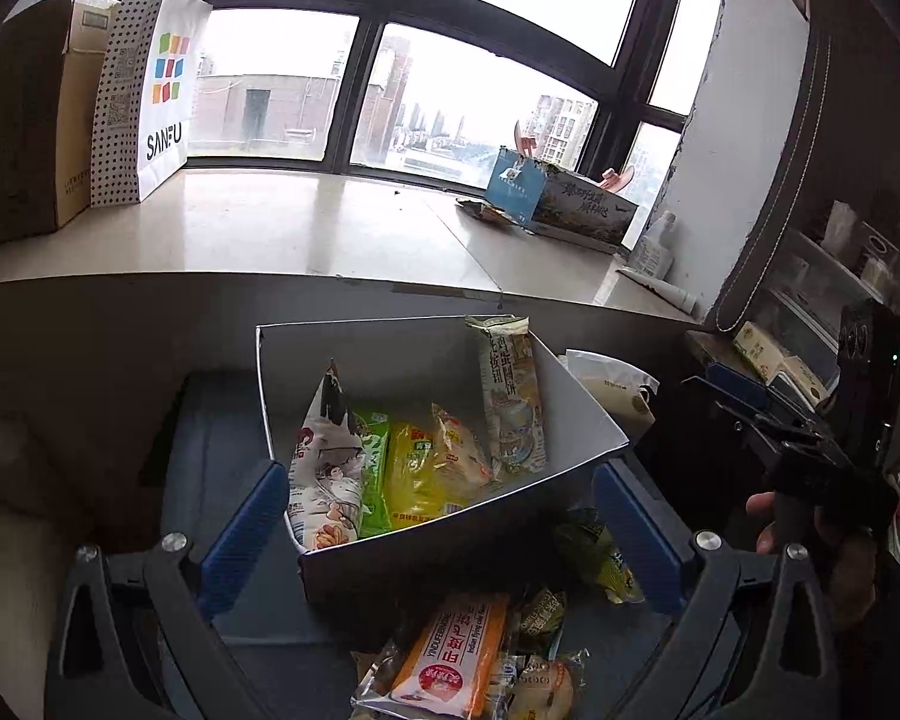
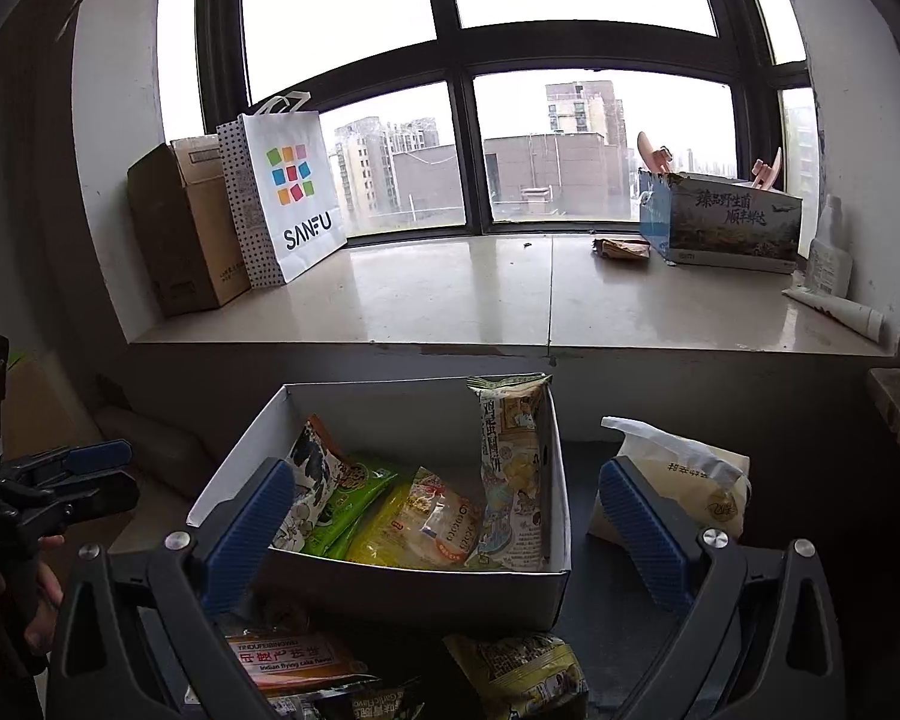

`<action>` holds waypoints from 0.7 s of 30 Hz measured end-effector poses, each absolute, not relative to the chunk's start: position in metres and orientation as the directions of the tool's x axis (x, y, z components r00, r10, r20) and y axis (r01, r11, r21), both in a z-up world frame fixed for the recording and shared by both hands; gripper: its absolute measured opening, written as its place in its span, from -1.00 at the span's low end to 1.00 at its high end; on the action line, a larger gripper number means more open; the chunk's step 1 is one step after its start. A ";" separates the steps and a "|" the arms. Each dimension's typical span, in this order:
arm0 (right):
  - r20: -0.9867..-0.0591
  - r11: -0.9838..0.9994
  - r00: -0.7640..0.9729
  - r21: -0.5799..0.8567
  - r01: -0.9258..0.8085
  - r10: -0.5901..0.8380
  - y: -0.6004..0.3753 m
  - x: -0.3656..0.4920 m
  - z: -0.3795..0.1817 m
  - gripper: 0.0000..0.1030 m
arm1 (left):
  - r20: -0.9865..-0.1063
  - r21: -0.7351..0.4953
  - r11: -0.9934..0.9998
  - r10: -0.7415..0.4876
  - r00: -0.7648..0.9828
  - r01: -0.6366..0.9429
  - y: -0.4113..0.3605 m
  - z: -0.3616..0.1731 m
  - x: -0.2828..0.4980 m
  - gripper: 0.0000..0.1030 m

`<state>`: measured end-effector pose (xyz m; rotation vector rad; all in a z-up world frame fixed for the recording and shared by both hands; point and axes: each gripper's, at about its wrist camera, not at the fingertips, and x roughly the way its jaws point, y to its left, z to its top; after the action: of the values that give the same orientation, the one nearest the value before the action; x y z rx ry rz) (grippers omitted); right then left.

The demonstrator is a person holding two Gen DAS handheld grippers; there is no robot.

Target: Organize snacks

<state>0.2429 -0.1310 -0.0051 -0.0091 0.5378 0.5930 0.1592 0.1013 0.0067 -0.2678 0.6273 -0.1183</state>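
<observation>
1. Standing open-topped on the dark table, the grey box (image 2: 390,588) had been set between both grippers, evidently as the collecting place for the snacks.
2. Several packets were seen already inside it: a tall printed packet (image 2: 513,474) leaned upright against the right wall, a yellow packet (image 2: 384,531) and a green packet (image 2: 345,501) lay flat, and a white illustrated packet (image 1: 324,474) was propped at the left.
3. Loose snacks were left outside, just before the box's near wall, among them an orange cake packet (image 1: 456,654) and a yellow-green packet (image 2: 519,675); a pale bag (image 2: 684,480) stood beside the box on the right.
4. The left gripper (image 1: 444,534) was held spread wide, nothing between its blue pads, with the box's near corner lying between them.
5. The right gripper (image 2: 444,534) was likewise spread and empty, poised over the near wall.
6. Free room was judged to remain in the middle and back of the box; the raised near wall would have to be cleared by any packet carried in.
7. The windowsill (image 2: 450,294) behind was largely bare, a shopping bag (image 2: 294,192) standing at its left.
</observation>
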 end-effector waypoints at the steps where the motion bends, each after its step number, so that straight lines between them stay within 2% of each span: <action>1: -0.478 0.826 0.693 0.143 -0.545 0.539 -0.133 0.234 -0.005 1.00 | -0.546 -0.278 0.959 -0.198 0.814 0.046 0.096 0.013 0.151 1.00; 7: -0.455 0.797 0.675 0.144 -0.587 0.580 -0.153 0.181 -0.011 1.00 | -0.486 -0.267 0.958 -0.229 0.844 0.106 0.073 0.028 0.097 1.00; 10: -0.456 0.793 0.673 0.138 -0.594 0.583 -0.167 0.156 -0.019 1.00 | -0.492 -0.307 0.945 -0.255 0.833 0.108 0.069 0.025 0.078 1.00; 17: -0.446 0.798 0.675 0.182 -0.575 0.588 -0.206 0.111 -0.042 1.00 | -0.487 -0.297 0.949 -0.244 0.838 0.104 0.059 0.017 0.044 1.00; 21: -0.451 0.803 0.670 0.235 -0.548 0.589 -0.228 0.094 -0.057 1.00 | -0.520 -0.296 0.952 -0.231 0.822 0.081 0.057 -0.003 0.037 1.00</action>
<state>0.0943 -0.2280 -0.0574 0.0814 0.5370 0.6419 0.0372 0.0568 -0.0026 -0.2676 0.5835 -0.1680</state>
